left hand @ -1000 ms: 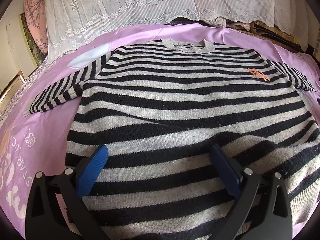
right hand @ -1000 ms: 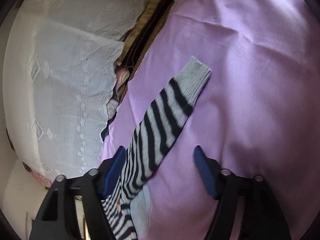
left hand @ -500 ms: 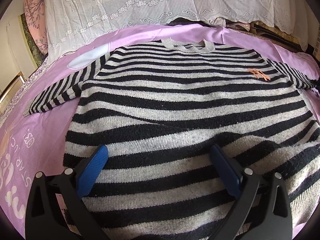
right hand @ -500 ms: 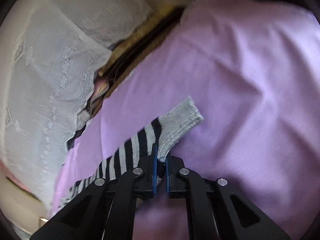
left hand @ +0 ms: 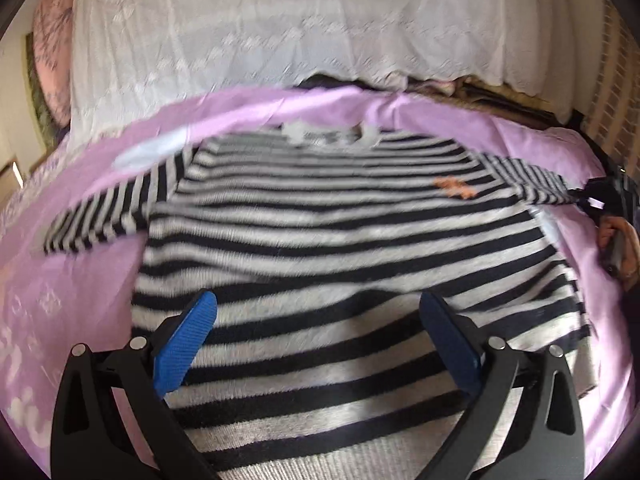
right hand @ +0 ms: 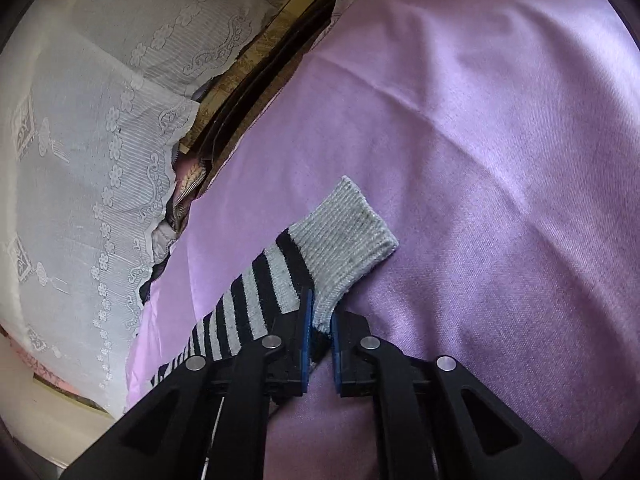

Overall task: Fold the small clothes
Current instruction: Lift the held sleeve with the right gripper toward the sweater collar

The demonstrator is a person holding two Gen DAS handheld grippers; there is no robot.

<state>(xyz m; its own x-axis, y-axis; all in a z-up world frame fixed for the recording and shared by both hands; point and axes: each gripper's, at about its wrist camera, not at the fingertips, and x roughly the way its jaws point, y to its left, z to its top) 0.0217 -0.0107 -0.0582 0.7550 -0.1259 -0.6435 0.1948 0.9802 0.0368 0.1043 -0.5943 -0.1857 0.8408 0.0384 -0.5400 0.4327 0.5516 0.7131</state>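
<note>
Left wrist view: striped sweater (left hand: 344,248) lies flat on the purple bed sheet (left hand: 80,280), collar toward frame top, hem at bottom; left gripper (left hand: 316,332) jaws released above it. Right gripper (right hand: 320,324) jaws clenched on the sleeve cuff (right hand: 344,236), sleeve running lower left to centre.

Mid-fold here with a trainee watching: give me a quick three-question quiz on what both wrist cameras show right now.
1. True or false: the left gripper has its jaws clamped on the sweater's hem.
2. Which part of the striped sweater does the right gripper pinch? A) collar B) grey sleeve cuff C) orange emblem
3. Fill in: the sweater lies on a ____ coloured sheet.

Key: 1 false, its jaws stand wide apart above the sweater's lower body. 2 B. 3 purple.
</note>
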